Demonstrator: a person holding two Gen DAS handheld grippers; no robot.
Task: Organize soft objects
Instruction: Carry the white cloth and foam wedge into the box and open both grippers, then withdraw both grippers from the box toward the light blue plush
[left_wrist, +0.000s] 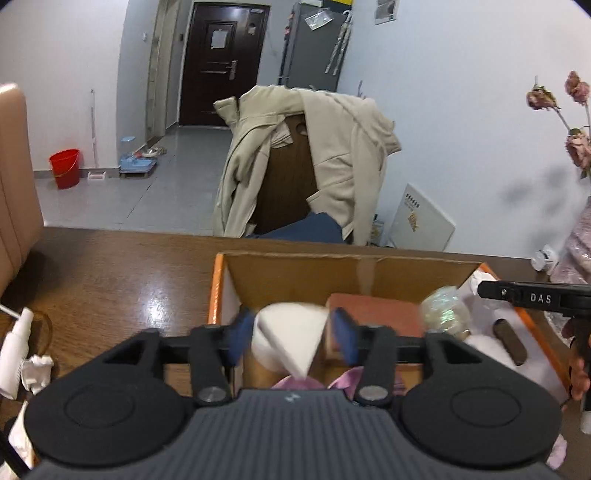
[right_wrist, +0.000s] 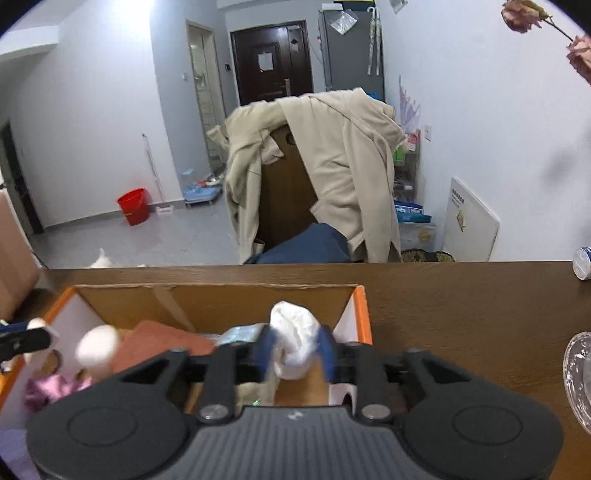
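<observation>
An open cardboard box with an orange rim (left_wrist: 218, 288) (right_wrist: 364, 314) stands on the brown table. My left gripper (left_wrist: 291, 338) hangs over its left part with its blue pads apart. A blurred white soft piece (left_wrist: 284, 332) lies loose between them. My right gripper (right_wrist: 297, 350) is over the box's right part, jaws apart, with a crumpled white wad (right_wrist: 295, 332) between the pads. Inside the box lie a reddish-brown cloth (left_wrist: 376, 310) (right_wrist: 159, 339), a purple cloth (right_wrist: 48, 391) and a shimmering ball (left_wrist: 443, 310).
A chair draped with a beige jacket (left_wrist: 332, 147) stands behind the table. A white bottle (left_wrist: 14, 343) and crumpled tissue (left_wrist: 37, 373) lie left of the box. A glass bowl (right_wrist: 580, 380) and a small jar (right_wrist: 583, 264) sit to the right, by dried flowers (left_wrist: 576, 144).
</observation>
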